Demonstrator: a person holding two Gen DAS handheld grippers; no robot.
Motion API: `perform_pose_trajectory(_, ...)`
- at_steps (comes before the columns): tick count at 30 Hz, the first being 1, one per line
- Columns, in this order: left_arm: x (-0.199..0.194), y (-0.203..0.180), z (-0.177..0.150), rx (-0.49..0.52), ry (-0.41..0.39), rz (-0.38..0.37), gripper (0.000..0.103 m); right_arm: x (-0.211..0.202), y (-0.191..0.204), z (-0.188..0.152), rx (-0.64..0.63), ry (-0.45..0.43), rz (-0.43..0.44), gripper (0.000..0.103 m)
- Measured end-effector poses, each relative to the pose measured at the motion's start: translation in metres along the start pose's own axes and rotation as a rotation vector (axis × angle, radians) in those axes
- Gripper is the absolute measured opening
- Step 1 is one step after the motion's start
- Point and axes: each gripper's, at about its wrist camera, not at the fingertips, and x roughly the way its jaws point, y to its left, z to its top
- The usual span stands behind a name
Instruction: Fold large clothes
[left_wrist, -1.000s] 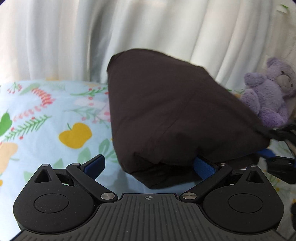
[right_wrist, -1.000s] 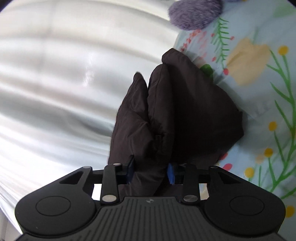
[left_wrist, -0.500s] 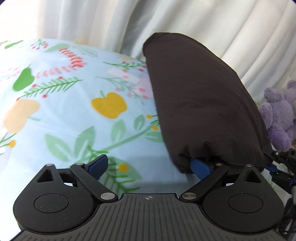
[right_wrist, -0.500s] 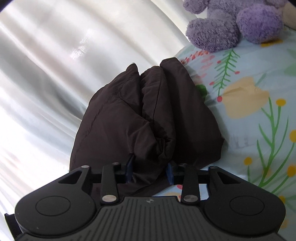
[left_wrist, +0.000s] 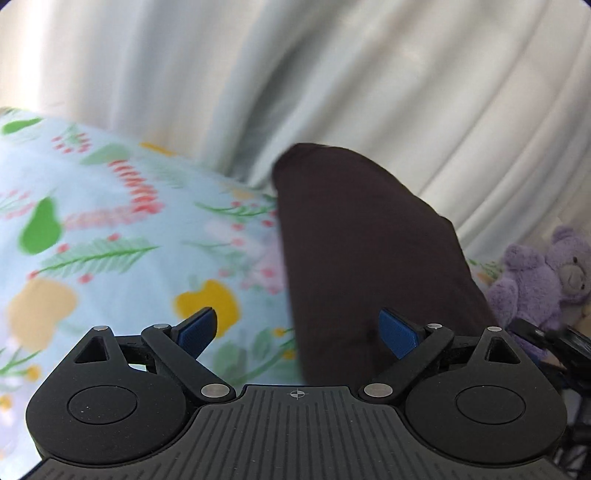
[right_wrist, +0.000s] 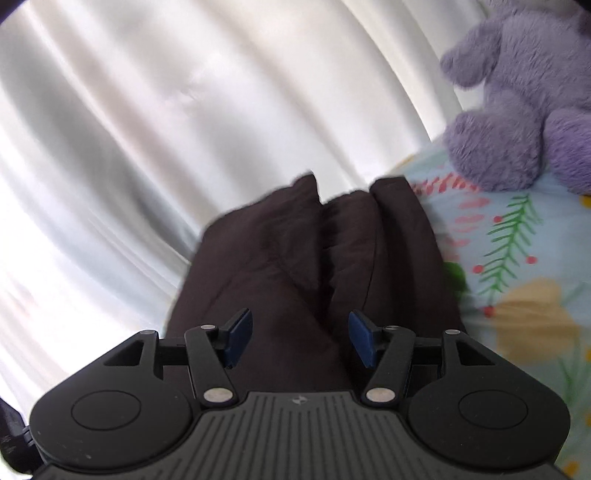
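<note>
Right tool (right_wrist: 301, 338) released the dark brown garment (right_wrist: 314, 266) (clamped half a second ago); left tool (left_wrist: 299, 334) also spread wide. Garment lies folded on the floral bed (left_wrist: 110, 258); fold apparently placed.

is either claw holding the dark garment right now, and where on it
Neither. The left claw and the right claw both stand open; the dark garment lies on the floral sheet between their pads, released.
</note>
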Motion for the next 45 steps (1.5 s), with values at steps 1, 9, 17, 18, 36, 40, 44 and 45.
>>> perform_pose_trajectory(1,0.007,-0.005,0.001,0.006,0.007,-0.003,0.097,0.009,-0.002,0.004,0.013,0.02,0.013,0.058)
perform_pose_trajectory(9,0.046,-0.029,-0.006,-0.008,0.075,-0.064,0.099,0.028,0.008,-0.005,-0.098,0.015,-0.053,0.031)
perform_pose_trajectory(17,0.057,-0.033,-0.007,-0.014,0.104,-0.09,0.102,0.041,0.005,-0.016,-0.174,0.007,-0.07,0.033)
perform_pose_trajectory(18,0.057,-0.032,-0.006,-0.016,0.104,-0.095,0.102,0.037,0.003,-0.015,-0.168,0.0,-0.047,0.034)
perform_pose_trajectory(36,0.067,-0.041,0.011,0.025,0.098,-0.085,0.103,0.055,0.006,-0.007,-0.227,0.016,-0.108,0.048)
perform_pose_trajectory(40,0.067,-0.042,0.013,0.02,0.101,-0.078,0.103,0.043,0.005,-0.002,-0.216,0.025,-0.09,0.049)
perform_pose_trajectory(44,0.064,-0.041,0.016,0.02,0.107,-0.082,0.103,0.014,0.001,0.001,-0.19,0.007,-0.044,0.054)
perform_pose_trajectory(45,0.063,-0.041,0.016,0.024,0.107,-0.081,0.103,0.006,-0.002,0.001,-0.192,-0.007,-0.045,0.064)
